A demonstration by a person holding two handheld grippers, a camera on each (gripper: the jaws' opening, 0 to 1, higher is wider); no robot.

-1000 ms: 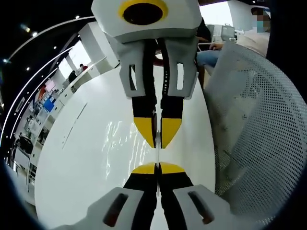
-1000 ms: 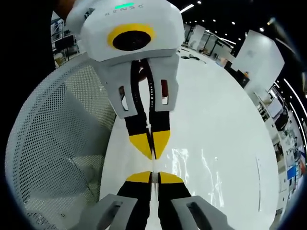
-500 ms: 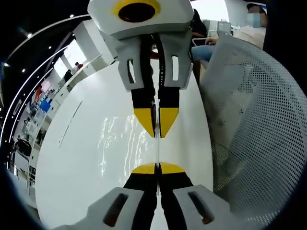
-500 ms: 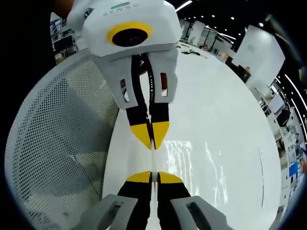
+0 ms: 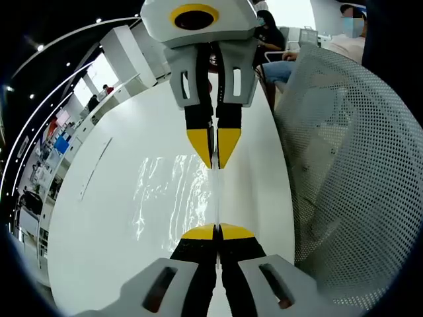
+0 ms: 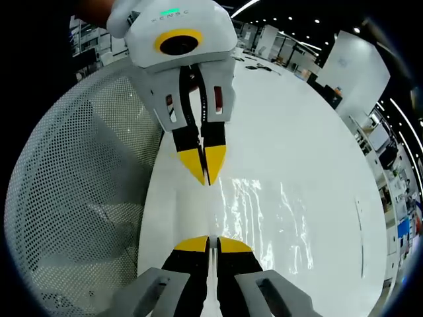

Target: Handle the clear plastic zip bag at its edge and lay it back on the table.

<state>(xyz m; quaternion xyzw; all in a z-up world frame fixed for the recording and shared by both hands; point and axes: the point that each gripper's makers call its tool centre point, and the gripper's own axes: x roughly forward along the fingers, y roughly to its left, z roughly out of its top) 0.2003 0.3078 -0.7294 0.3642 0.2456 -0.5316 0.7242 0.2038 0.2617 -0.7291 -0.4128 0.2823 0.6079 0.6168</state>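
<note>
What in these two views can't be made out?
- Clear plastic zip bag: its outline, lost in glare on the white table, left gripper view.
- Bag edge held between the left hand-held gripper and right hand-held gripper: nearly invisible.
- Mesh basket: contents blurred, right gripper view.

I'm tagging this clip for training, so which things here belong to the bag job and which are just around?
Part of the job:
- clear plastic zip bag, stretched by its edge between the two grippers
- left gripper, shut on the bag edge
- right gripper, shut on the same edge
- white table, where the bag goes back

Just around:
- white mesh chair
- seated person in the background
</note>
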